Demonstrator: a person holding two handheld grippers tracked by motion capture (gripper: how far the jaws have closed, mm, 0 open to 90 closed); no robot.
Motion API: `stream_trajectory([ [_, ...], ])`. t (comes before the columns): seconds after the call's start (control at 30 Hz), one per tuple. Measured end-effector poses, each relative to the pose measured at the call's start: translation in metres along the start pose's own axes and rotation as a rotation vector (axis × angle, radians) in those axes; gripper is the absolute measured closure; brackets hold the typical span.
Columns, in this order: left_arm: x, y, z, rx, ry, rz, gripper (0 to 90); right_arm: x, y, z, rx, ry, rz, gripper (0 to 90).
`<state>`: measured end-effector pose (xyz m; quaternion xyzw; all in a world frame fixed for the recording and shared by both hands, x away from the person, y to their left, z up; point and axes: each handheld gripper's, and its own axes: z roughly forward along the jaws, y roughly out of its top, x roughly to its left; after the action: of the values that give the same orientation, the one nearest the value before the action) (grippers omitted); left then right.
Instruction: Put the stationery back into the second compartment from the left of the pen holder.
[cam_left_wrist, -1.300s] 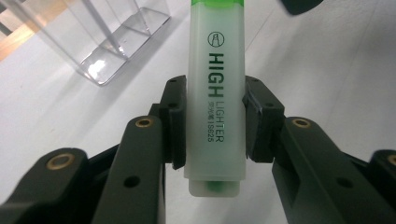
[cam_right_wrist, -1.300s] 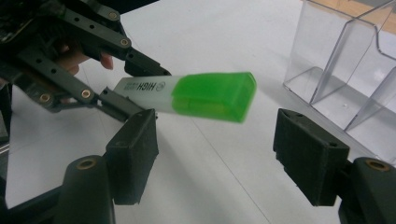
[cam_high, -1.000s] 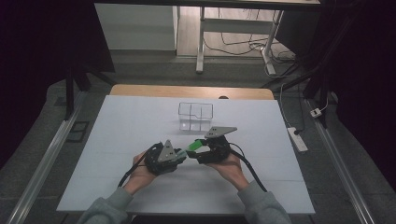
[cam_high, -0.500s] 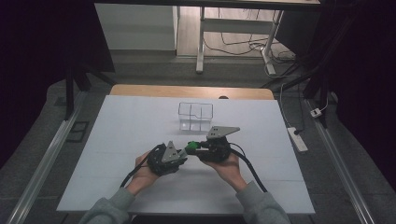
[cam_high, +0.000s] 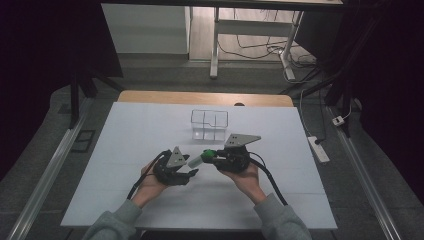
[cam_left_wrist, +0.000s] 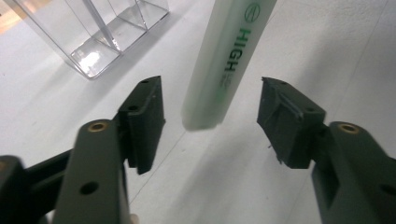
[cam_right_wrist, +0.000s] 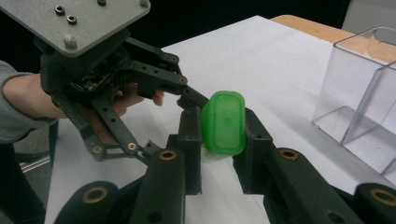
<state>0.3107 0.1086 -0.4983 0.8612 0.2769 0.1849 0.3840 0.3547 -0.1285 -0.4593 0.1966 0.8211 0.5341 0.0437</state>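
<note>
While right tongs (cam_right_wrist: 223, 135) clamp highlighter (cam_right_wrist: 224, 122), left tongs (cam_left_wrist: 210, 114) agape.

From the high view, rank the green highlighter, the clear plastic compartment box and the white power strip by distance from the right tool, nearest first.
1. Green highlighter: clamped in the right tool, sticking out to its left.
2. Clear plastic compartment box: just beyond, toward the table's far edge.
3. White power strip: off the table's right edge, on the floor.
</note>
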Motion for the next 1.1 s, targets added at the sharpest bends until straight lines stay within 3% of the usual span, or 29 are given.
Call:
stream_trajectory([
  [0.63,0.016,-0.019,-0.027,-0.012,-0.016,-0.077,32.7,-0.006,0.009,-0.020,-0.043,-0.064,-0.032,73.3],
  [0.9,0.023,-0.039,-0.045,-0.007,-0.003,-0.115,30.7,-0.007,0.014,-0.029,-0.065,-0.091,-0.041,73.3],
  [1.1,0.033,-0.057,-0.057,0.003,0.010,-0.173,29.0,-0.010,0.017,-0.037,-0.086,-0.107,-0.037,73.3],
])
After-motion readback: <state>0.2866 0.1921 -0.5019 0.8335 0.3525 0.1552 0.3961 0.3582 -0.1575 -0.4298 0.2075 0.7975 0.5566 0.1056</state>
